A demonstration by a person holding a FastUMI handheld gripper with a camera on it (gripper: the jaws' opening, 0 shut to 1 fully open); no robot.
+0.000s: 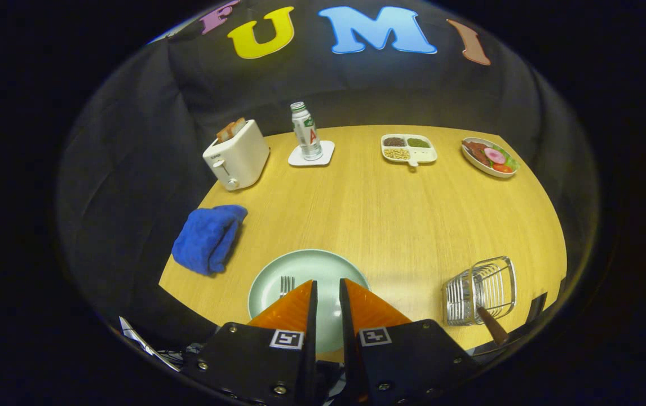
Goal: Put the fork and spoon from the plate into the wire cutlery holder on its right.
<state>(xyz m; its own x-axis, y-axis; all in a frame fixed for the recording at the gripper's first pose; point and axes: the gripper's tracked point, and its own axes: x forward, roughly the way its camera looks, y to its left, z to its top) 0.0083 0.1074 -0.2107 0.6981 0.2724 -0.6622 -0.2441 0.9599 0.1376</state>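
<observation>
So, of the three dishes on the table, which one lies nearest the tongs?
The pale green round plate, lying directly under the nearly closed tongs with the fork on it. The divided tray and the salad dish sit far beyond, by the wall.

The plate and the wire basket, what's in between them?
Just bare wooden table lies between plate and wire cutlery holder, seen from the gripper view.

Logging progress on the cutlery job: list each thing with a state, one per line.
Gripper: jaws narrowly apart, empty, over the plate.
Fork: lying on the plate.
Wire cutlery holder: upright, one brown handle sticking out.
Bottle: upright, capped.
Toaster: bread in slot.
</observation>
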